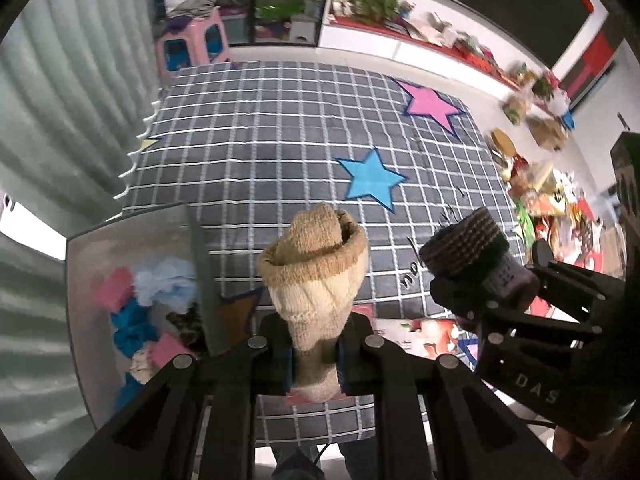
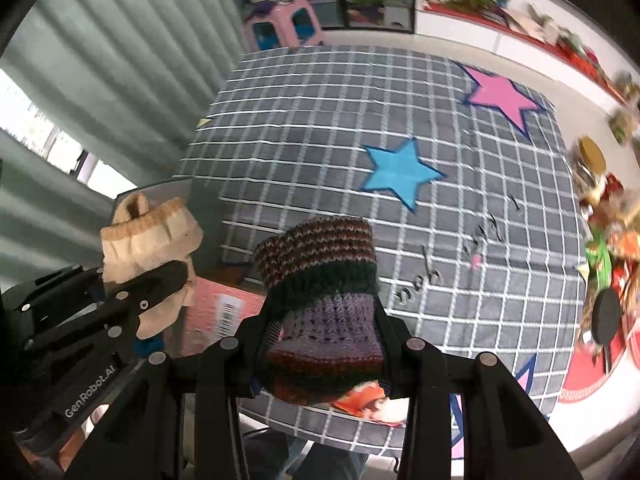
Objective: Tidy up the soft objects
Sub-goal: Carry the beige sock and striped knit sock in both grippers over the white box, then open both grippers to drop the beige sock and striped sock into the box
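My left gripper [image 1: 314,354] is shut on a rolled beige sock [image 1: 316,276] and holds it upright above the table's near edge. My right gripper [image 2: 324,340] is shut on a rolled striped knit sock [image 2: 320,280] in brown, green and purple. The two grippers are side by side: the right gripper with the striped sock [image 1: 472,256] shows at the right of the left wrist view, and the beige sock [image 2: 148,240] at the left of the right wrist view. A grey storage bin [image 1: 132,228] with pink, blue and white soft items stands at the left.
The table carries a grey checked cloth [image 1: 280,140] with a blue star [image 1: 372,178] and a pink star [image 1: 430,104]. A pink box [image 2: 220,312] lies near the bin. Cluttered packages [image 1: 544,196] line the floor at the right. A pink stool [image 1: 192,44] stands beyond the table.
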`<state>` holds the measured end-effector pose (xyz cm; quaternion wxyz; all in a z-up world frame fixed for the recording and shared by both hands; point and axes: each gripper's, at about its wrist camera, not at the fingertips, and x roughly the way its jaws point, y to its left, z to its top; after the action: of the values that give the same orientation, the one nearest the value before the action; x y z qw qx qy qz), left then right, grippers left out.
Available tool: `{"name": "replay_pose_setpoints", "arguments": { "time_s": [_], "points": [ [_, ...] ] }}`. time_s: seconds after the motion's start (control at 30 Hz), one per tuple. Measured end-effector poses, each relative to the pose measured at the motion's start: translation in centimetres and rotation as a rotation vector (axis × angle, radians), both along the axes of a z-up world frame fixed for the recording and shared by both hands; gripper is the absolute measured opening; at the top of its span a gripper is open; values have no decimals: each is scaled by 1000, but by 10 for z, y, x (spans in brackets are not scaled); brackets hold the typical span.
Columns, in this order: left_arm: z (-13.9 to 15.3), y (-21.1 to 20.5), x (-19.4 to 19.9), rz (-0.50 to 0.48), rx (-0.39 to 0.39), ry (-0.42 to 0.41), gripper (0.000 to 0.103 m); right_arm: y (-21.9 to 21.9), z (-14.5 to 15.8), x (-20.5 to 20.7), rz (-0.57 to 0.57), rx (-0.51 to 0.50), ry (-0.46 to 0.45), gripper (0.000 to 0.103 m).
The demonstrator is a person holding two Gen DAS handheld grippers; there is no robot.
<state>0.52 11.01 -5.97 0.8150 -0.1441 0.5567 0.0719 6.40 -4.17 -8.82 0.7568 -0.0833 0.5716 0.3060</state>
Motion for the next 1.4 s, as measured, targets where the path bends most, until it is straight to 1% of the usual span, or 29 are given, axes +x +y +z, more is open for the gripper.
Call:
{"name": "replay_pose_setpoints", "arguments": {
  "time_s": [0.2,0.37,0.6,0.77,1.03,1.17,1.4],
  "points": [
    [5,40,-26,97,0,-13,17,43,13,-16,84,-3,-29,42],
    [1,72,-53,186,5,-4,17,82,18,-34,171,-8,-41,42],
    [-15,108,-95,297,12,36,17,136,14,-65,302,-15,-40,42],
    [-22,126,-124,361,9,59,17,163,9,-83,370,-19,-29,42],
    [-34,141,-148,421,4,88,17,190,5,-105,446,-30,-17,42],
    [-44,143,-159,434,-1,120,17,199,1,-111,470,-40,-9,42],
    [-60,146,-167,455,-18,166,17,207,-10,-113,486,-62,18,42]
  ]
}}
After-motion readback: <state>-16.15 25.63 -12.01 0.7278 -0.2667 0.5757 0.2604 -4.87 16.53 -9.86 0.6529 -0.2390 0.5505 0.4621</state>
